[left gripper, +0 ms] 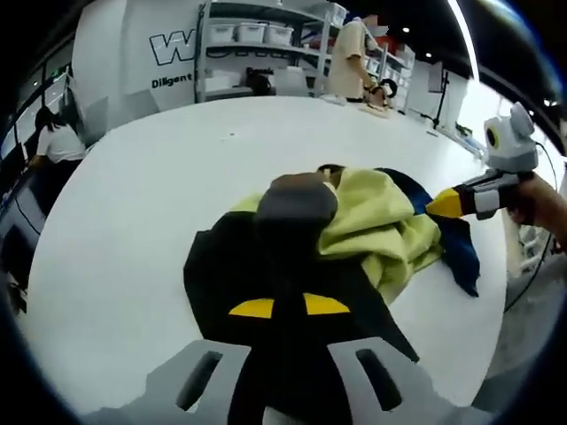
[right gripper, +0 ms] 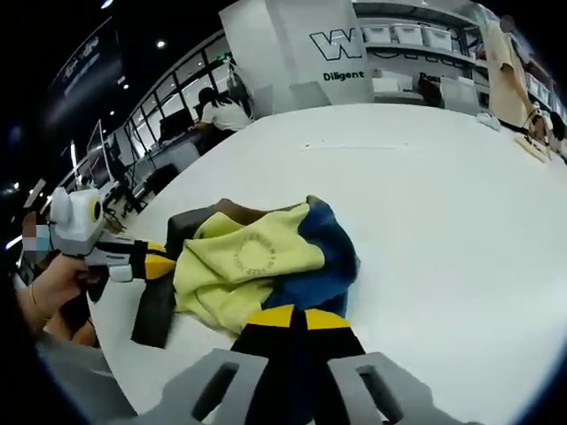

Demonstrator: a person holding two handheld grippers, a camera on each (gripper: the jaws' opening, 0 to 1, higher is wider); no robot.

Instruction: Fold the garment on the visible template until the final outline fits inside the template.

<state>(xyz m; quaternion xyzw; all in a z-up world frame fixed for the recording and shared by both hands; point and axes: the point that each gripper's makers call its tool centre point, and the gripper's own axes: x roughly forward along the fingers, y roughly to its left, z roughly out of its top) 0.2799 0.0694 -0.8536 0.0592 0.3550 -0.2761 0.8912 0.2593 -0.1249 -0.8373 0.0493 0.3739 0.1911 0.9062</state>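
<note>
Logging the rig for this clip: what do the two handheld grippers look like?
Both match. The left gripper and the right gripper each have black jaws with yellow tips rising from a pale grey slotted base. Seen from across, each has a white and grey body with yellow and black at the front, held in a bare hand.

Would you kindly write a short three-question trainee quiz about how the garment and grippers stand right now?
1. True or false: the crumpled yellow and blue fabric garment lies flat and neatly folded.
2. Which colour is the flat template sheet under the garment: A) black, B) red, C) green?
3. Fill in: the garment rests on a large ____ table.

Key: 1 false, it is bunched, with the right gripper and left gripper both at its edges. 2 A. 3 white.
</note>
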